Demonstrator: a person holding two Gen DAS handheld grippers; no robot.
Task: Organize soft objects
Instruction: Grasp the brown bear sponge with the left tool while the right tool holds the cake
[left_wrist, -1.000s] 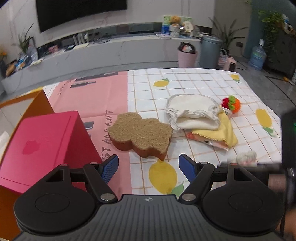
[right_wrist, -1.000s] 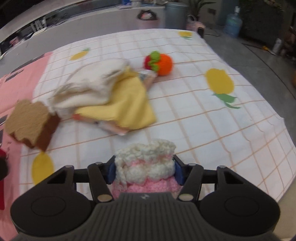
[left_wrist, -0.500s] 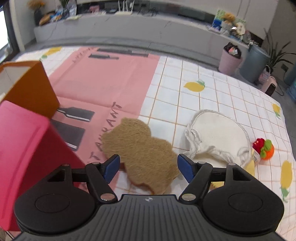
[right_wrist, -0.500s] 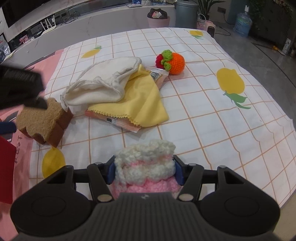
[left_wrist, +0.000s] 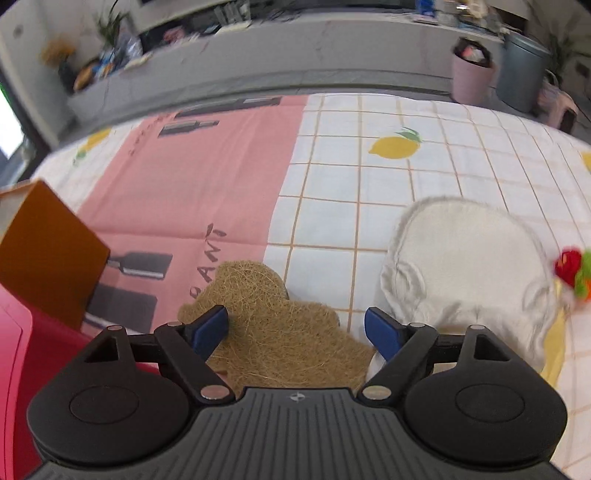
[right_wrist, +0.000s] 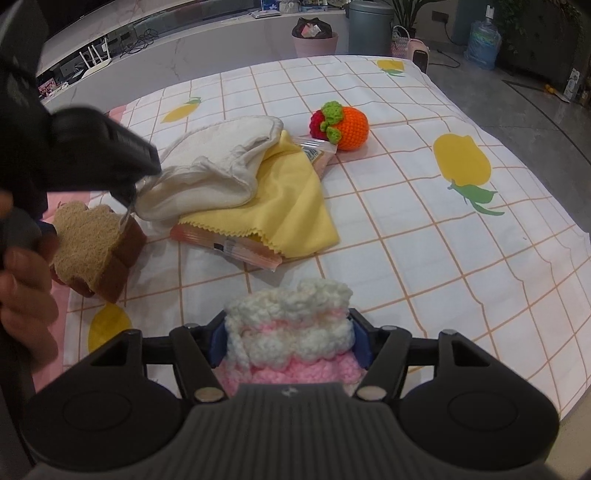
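- The left gripper (left_wrist: 295, 328), its jaws just widened, was held open over the bear-shaped coir sponge (left_wrist: 280, 332), which lay on the tablecloth (left_wrist: 406, 192).
- The pink-and-white crocheted cake (right_wrist: 288, 332) was clamped in the right gripper (right_wrist: 288, 345).

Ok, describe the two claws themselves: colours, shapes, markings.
Both look alike. The left claw has a ribbed dark grey body with a small round emblem, two black arms with round discs, triangular cut-outs and silver pivot pins, and blue pads. The right claw matches it. No cables or sleeves show.
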